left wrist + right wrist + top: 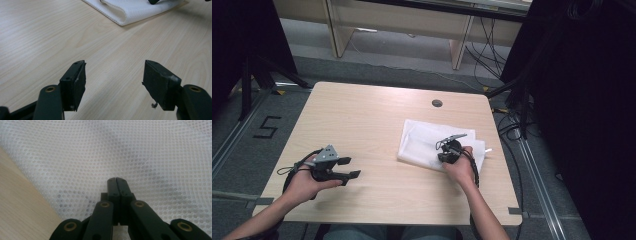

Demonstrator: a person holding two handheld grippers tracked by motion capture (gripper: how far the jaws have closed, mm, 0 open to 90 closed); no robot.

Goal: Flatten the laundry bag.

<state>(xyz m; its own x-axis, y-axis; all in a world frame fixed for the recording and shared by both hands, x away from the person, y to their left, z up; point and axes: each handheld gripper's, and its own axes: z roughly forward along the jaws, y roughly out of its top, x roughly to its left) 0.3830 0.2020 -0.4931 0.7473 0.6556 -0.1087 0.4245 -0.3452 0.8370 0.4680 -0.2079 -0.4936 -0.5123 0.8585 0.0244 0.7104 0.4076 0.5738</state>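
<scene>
A folded white mesh cloth [422, 137] lies on the right half of the wooden table [362, 115]. My right gripper [447, 150] points down at its near right part. In the right gripper view the jaws [116, 180] are pressed flat together, tips right at the mesh [112, 150], with no fold visibly pinched between them. My left gripper [350, 167] hovers low over bare wood at the front left, well apart from the cloth. Its jaws [115, 80] stand wide open and hold nothing. The cloth's folded edge [130, 10] shows farther off in the left gripper view.
A dark round cable hole [437, 103] sits near the table's far edge. Black curtains and stands flank the table, with cables on the floor at the right [512, 130]. Bare wood stretches across the table's left and middle.
</scene>
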